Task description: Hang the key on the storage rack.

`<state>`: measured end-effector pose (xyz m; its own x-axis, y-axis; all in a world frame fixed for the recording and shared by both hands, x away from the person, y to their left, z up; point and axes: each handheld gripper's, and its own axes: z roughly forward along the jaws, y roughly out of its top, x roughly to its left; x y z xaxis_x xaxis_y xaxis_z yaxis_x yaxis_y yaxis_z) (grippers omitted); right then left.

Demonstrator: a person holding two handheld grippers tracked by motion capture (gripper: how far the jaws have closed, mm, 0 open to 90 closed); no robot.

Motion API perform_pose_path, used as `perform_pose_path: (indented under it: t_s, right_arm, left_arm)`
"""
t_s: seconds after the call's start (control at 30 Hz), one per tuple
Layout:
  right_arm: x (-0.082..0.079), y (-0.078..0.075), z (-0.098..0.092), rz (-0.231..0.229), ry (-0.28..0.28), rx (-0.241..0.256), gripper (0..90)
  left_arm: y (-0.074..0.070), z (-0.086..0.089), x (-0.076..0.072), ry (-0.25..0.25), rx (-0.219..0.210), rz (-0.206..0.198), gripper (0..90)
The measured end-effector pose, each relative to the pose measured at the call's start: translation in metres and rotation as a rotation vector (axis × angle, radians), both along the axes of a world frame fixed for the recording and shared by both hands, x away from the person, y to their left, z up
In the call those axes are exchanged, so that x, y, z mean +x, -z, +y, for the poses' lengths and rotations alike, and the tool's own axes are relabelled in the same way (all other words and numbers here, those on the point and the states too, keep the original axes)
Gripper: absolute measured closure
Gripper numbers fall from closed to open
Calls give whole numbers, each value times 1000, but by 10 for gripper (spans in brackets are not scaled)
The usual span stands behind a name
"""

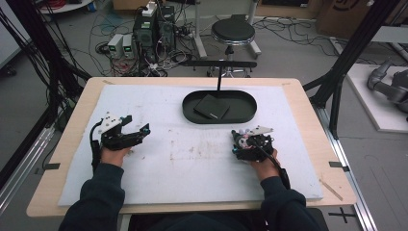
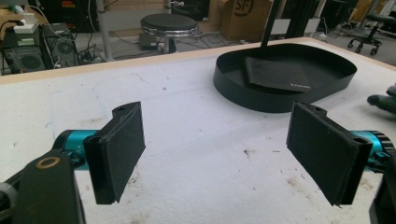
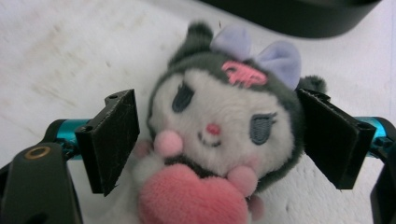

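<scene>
A small plush toy (image 3: 219, 126) with a white face, dark hood, lilac bow and pink heart lies on the white mat between the jaws of my right gripper (image 3: 215, 135). The jaws stand wide open; the right pad touches the hood and the left pad is a little clear of the cheek. From above, the plush toy (image 1: 242, 136) sits at the tip of the right gripper (image 1: 245, 135), right of centre. My left gripper (image 1: 136, 123) rests on the left of the mat, open and holding nothing. The left gripper (image 2: 219, 140) looks towards a black oval tray (image 2: 243, 93).
The black oval tray (image 1: 190, 113) at the back centre holds a flat black pad (image 1: 211, 107), and a thin post with a crossbar (image 1: 220, 77) rises from it. The white mat (image 1: 192, 163) covers a wooden table. A stool (image 1: 233, 32) and cables stand beyond.
</scene>
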<state>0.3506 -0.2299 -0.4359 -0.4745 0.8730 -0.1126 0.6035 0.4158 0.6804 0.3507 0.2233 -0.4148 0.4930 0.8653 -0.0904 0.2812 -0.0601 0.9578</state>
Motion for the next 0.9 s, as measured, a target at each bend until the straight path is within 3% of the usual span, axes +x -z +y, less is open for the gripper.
perform_pose_path:
  t_s: [0.07,0.17,0.27,0.37,0.47,0.53,0.57,0.7,0.83,0.9]
  right_arm:
    - [1,-1,-5,18,-24,-5,228]
    - [5,-6,-15,34,-102,-32,259]
    - [7,-9,-21,13,-177,-96,273]
    - [8,-11,-26,-23,-234,-129,272]
    - [8,-14,-30,-24,-184,-47,235]
    - [9,-15,-36,-12,-128,61,217]
    - [9,-16,-38,-15,-117,83,217]
    - [8,-15,-39,-10,-106,85,218]
    - [7,-10,-33,34,-45,99,202]
    - [7,-7,-28,54,-43,78,200]
  left_arm:
    - [0,0,0,-1,-1,1,195]
    - [0,1,0,-5,-3,4,195]
    - [0,1,0,0,-1,2,200]
    - [0,0,1,0,0,5,202]
    - [0,0,0,-1,-4,5,202]
    - [0,0,0,-1,-3,5,203]
    - [0,0,0,0,-3,5,203]
    - [0,0,0,-1,-2,4,204]
    - [0,0,0,-1,-2,5,205]
    - [0,0,0,-1,-4,5,205]
